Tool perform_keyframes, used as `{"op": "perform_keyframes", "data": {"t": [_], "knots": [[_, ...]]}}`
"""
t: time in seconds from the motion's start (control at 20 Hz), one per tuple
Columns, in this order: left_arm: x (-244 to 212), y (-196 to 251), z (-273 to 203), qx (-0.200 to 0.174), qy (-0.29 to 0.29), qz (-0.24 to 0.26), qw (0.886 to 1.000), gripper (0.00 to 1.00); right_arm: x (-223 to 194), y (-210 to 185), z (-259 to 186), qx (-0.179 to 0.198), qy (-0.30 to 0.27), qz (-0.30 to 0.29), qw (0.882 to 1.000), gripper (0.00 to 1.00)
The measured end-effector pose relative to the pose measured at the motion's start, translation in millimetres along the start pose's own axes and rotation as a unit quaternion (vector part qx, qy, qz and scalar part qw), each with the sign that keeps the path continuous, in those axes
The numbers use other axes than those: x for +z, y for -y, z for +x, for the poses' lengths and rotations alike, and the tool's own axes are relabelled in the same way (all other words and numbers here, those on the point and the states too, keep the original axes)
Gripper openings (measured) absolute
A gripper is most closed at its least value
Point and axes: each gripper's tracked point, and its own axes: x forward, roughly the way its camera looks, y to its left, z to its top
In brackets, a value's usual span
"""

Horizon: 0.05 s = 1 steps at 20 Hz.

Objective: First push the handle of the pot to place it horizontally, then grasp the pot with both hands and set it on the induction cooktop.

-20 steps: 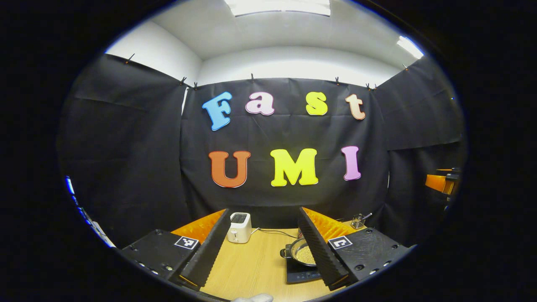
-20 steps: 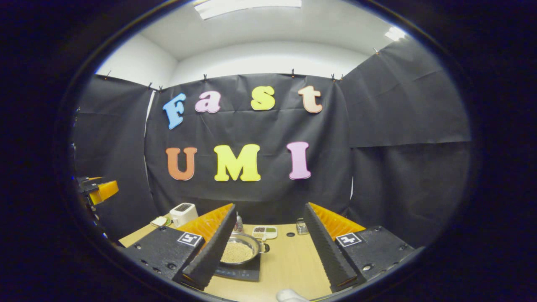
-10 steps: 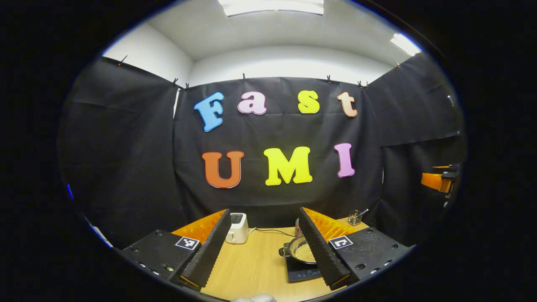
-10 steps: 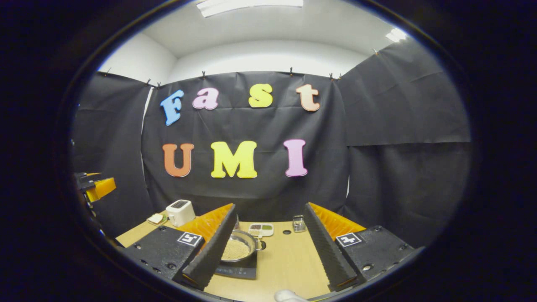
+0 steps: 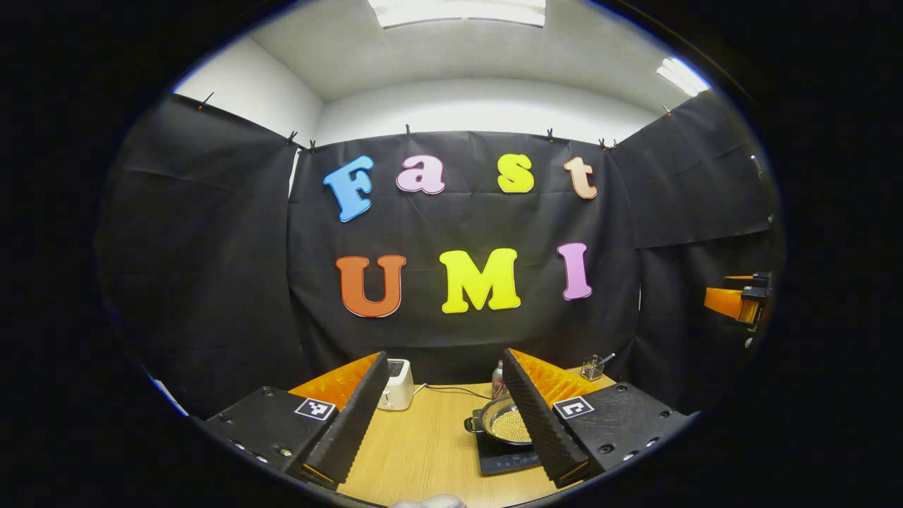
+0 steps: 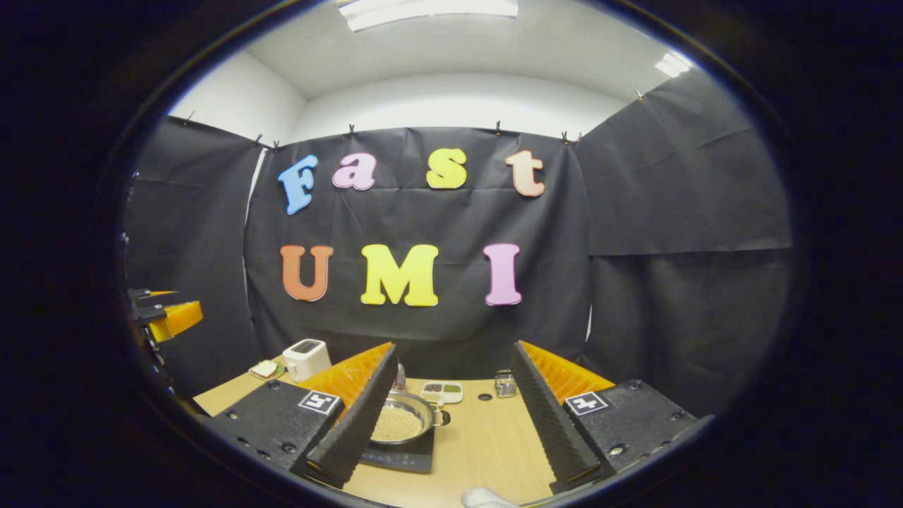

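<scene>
Wooden table (image 6: 487,444): pot (image 6: 402,423) on cooktop (image 6: 405,458) (seemingly centred), near edge bare.

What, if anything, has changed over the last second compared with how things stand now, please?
Very little: both cameras drifted slightly, so the scene shifts a little in each view. Nothing was grasped or released. The pot still sits on the induction cooktop, and the left gripper and right gripper stay open, away from it.

Both views face wall, share pot (image 5: 504,422) (image 6: 402,418).
</scene>
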Motion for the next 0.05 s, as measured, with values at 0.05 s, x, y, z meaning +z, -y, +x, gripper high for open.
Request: {"op": "perform_keyframes", "data": {"t": [0.05], "knots": [[0.2, -0.4, 0.5, 0.001, -0.001, 0.0, 1.0, 0.96, -0.5, -0.4, 1.0, 0.0, -0.001, 0.0, 1.0, 1.0]]}}
